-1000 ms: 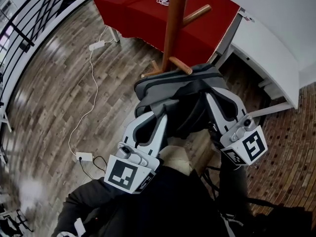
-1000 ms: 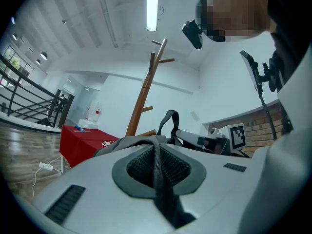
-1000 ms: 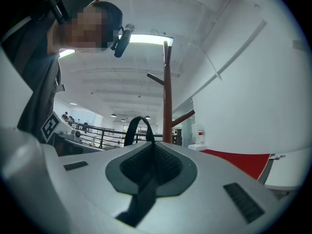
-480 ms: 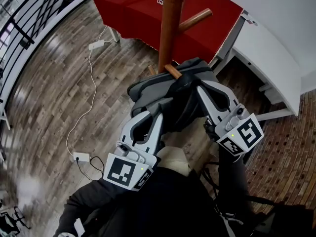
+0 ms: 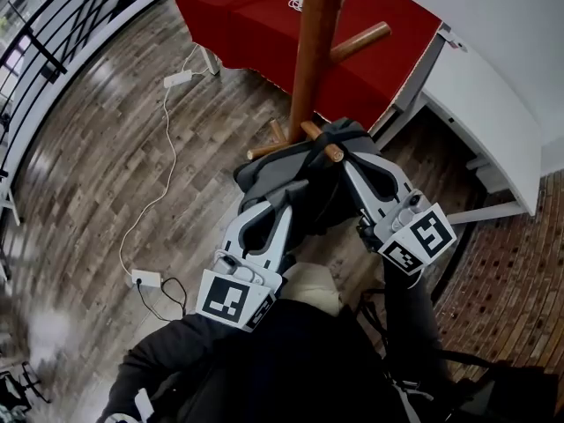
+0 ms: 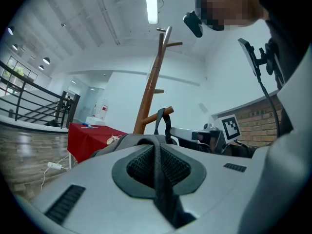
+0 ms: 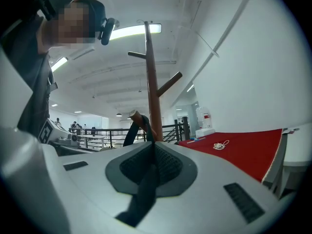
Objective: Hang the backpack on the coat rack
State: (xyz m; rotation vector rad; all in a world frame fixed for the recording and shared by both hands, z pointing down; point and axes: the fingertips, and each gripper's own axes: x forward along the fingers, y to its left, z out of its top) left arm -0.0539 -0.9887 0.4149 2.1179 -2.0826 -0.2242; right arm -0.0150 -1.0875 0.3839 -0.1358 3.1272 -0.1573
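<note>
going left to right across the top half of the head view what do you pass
black railing → white power strip → coat rack post → white desk

left tool (image 5: pixel 283 200): level, clamped on backpack (image 5: pixel 271 171) | right tool (image 5: pixel 349 163): level, clamped on backpack

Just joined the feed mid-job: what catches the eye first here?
The dark grey backpack at centre, its top loop hooked over a lower peg of the wooden coat rack. Both the left gripper and right gripper are clamped on its straps. Behind stands a red-covered table.
</note>
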